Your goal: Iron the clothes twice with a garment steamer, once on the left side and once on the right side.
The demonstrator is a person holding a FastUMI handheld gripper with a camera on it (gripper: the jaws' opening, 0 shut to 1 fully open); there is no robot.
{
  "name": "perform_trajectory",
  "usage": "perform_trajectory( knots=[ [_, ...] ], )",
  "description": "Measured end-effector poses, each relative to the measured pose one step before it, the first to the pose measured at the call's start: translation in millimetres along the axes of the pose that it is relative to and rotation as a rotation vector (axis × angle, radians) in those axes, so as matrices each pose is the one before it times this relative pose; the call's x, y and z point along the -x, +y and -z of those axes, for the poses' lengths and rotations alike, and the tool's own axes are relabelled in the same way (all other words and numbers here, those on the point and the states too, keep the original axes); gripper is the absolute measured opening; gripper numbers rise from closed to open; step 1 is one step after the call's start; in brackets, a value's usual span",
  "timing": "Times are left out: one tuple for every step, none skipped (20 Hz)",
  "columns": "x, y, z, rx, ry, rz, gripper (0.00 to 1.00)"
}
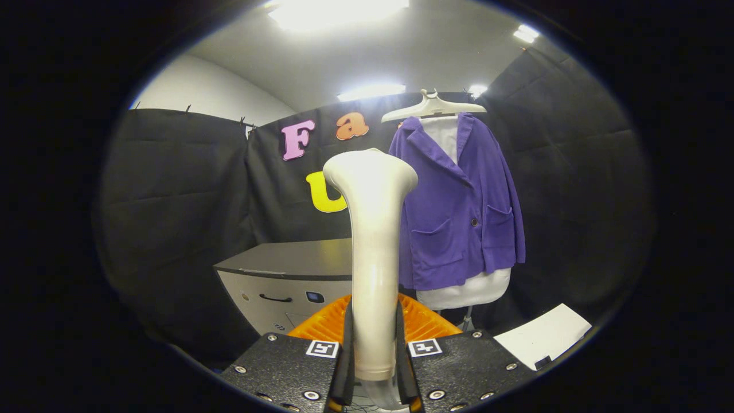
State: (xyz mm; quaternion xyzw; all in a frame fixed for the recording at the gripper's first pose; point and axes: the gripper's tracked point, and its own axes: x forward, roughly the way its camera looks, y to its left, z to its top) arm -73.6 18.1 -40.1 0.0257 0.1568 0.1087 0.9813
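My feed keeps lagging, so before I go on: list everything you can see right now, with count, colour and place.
garment steamer: one, cream white, upright between the fingers, flared head on top.
jacket: one, purple, hanging beyond the steamer, over a white garment.
hanger: one, white, at the jacket's shoulders.
cabinet: one, grey top, pale front with dark handle, beyond the fingers, beside the jacket.
orange ridged object: one, just ahead of the fingers behind the steamer; I cannot tell what it is.
white sheet: one, low down on the jacket's side.
tool: one, black, both fingers pressing the steamer's handle.
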Motion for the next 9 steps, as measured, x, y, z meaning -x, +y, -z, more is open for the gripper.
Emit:
perform_trajectory(
  knots=[
    [-1.45, 0.20, -0.69, -0.00064, -0.00164, 0.00046, 0.30],
    [-0.10, 0.61, -0.74, -0.00158, -0.00224, 0.00132, 0.30],
    [-0.94, 0.61, 0.18, 0.00110, 0.00302, 0.00091, 0.30],
    [-0.78, -0.10, -0.70, 0.00046, -0.00255, 0.00188, 0.30],
    [-0.17, 0.05, -0.56, -0.00028, -0.00136, 0.00201, 0.30],
    [-0.38, 0.15, -2.06, -0.00177, -0.00635, 0.00276, 0.30],
    [-1.52, 0.32, -0.86, 0.00098, 0.00189, 0.00056, 0.30],
    [-0.15, 0.19, -1.20, -0.00016, -0.00393, 0.00102, 0.30],
    [-0.59, 0.25, -1.28, 0.00205, -0.00116, 0.00079, 0.30]
  ],
)
